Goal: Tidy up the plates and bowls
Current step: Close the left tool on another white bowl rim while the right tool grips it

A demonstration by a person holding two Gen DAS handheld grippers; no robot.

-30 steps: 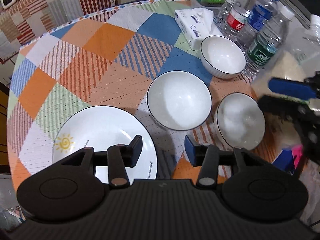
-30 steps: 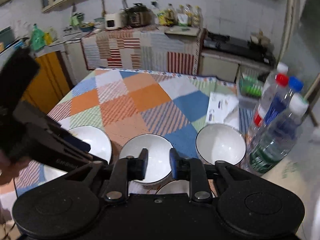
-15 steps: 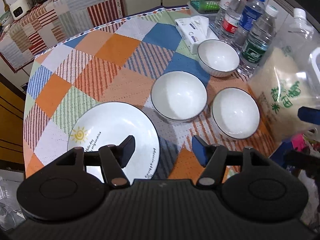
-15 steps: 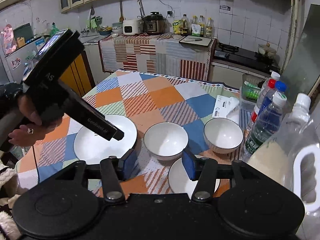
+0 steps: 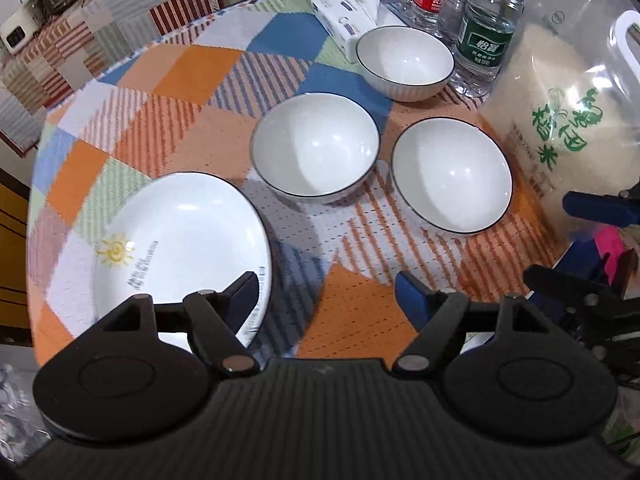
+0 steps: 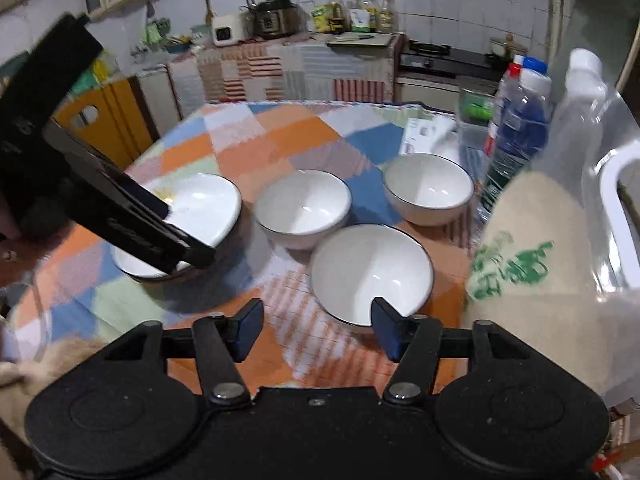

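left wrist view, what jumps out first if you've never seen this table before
Three white bowls with dark rims sit apart in a loose cluster on the bright patchwork tablecloth, with a large sun-printed plate nearer the camera on the left. A clear bag of rice with green lettering stands right of the bowls, water bottles behind it. The left gripper hangs open over the table's near edge, the right gripper open too.

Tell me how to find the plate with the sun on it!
Look at the round table with the checked cloth. Three white bowls sit near the rice bag; the plate lies on the other side of them, by the table's edge. It is the only flat, wide dish, and it has a small yellow sun printed inside.
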